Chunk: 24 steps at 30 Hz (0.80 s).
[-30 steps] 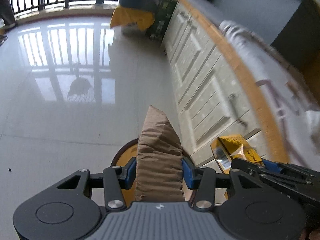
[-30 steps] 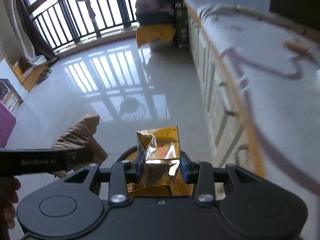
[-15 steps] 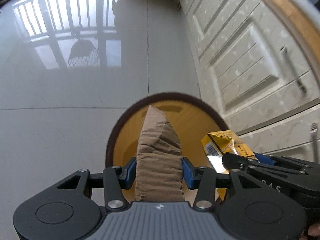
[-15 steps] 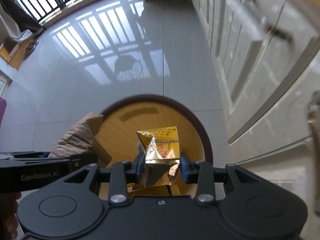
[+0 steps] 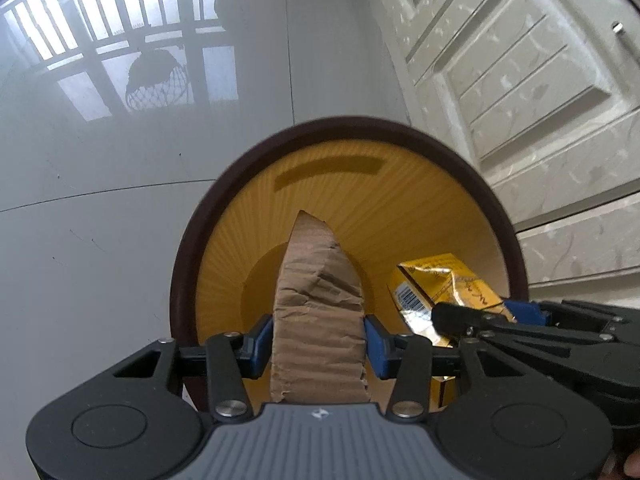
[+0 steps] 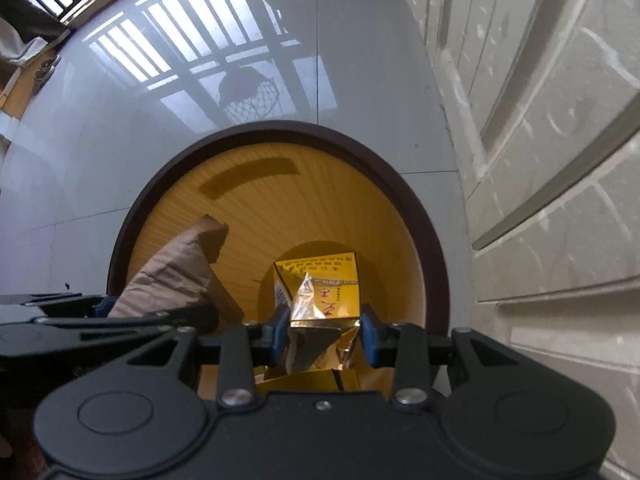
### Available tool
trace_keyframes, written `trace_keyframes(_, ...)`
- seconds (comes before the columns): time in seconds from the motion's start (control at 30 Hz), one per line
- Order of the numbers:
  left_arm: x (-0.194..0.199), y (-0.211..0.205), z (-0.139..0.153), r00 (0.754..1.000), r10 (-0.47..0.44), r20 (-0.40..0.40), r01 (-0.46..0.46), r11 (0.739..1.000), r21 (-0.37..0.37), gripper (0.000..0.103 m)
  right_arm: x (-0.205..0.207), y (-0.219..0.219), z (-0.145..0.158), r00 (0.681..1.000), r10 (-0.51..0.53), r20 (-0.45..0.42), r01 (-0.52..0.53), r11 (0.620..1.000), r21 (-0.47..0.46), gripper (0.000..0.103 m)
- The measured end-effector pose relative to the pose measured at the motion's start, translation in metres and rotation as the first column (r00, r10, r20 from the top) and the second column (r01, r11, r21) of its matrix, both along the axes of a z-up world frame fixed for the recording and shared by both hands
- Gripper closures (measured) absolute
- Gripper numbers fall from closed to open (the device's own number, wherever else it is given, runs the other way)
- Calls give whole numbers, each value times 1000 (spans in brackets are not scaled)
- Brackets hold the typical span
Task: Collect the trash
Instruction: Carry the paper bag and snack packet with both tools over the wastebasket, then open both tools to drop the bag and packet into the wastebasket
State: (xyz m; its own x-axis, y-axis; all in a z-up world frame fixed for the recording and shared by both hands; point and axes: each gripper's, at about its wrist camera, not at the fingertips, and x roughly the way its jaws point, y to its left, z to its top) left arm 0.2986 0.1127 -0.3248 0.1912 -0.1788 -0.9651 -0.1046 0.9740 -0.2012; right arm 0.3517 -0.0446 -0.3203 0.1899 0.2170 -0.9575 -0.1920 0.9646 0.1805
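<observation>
My left gripper (image 5: 319,340) is shut on a crumpled piece of brown cardboard (image 5: 318,312), which points down into a round waste bin (image 5: 208,240) with a dark brown rim and ribbed yellow inside. Beside it, my right gripper (image 6: 324,332) is shut on a crushed yellow and silver foil carton (image 6: 320,288), also held over the bin's mouth (image 6: 132,208). In the left wrist view the carton (image 5: 444,288) and right gripper (image 5: 472,316) show at the right. In the right wrist view the cardboard (image 6: 176,272) shows at the left.
The bin stands on a glossy grey tiled floor (image 5: 100,200) that mirrors a window railing. White panelled cabinet doors (image 5: 532,80) run close along the bin's right side (image 6: 560,160). A curtain and balcony rail (image 6: 36,20) lie at the far upper left.
Both grippers have come down and tilted steeply downward, so the bin now fills the views. The cardboard and carton stay gripped and now hang inside the bin's rim.
</observation>
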Motion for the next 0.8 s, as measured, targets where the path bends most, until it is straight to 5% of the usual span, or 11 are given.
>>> trace_keyframes(0.8, 2, 2, -2, 1000, 8, -30, -5, 997, 75, 30, -3, -16, 14, 1000, 3, -6, -3, 999, -35, 51)
